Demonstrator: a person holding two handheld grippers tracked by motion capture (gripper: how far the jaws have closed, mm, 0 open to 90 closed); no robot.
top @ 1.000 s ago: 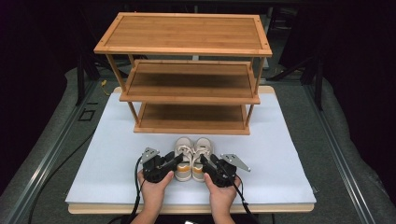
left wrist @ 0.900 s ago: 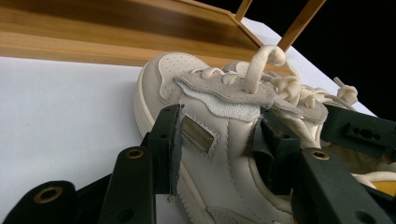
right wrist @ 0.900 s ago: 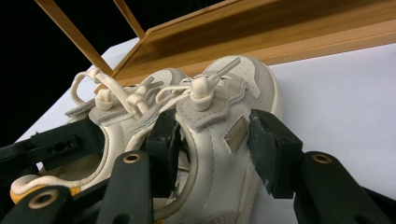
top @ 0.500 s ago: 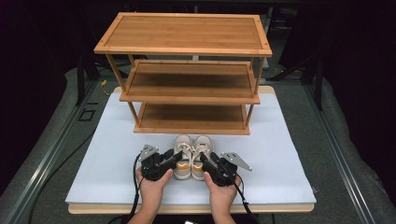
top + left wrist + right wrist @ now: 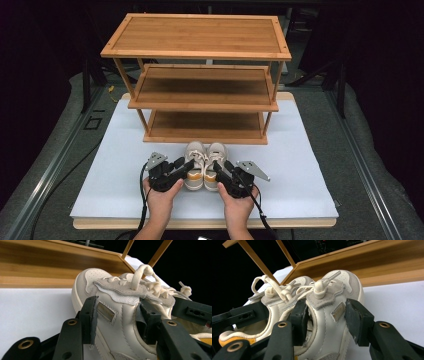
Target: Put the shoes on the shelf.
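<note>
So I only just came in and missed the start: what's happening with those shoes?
A person holds a gripper in each hand. The left gripper is clamped across the side wall of the left sneaker, the right gripper likewise on the right sneaker. Both sneakers sit side by side on the white mat, just before the wooden shoe rack, whose shelves are bare.

The high camera is sitting above the person's side of the counter, looking forward and down, far enough to take in the whole rack. The left gripper camera is riding low, looking along its jaws, very close to the left shoe. The right gripper camera is doing the same, very close to the right shoe. All three views are sharing both shoes, the rack's bottom shelf and the white counter top. Each gripper view is also catching the other gripper's jaw.
</note>
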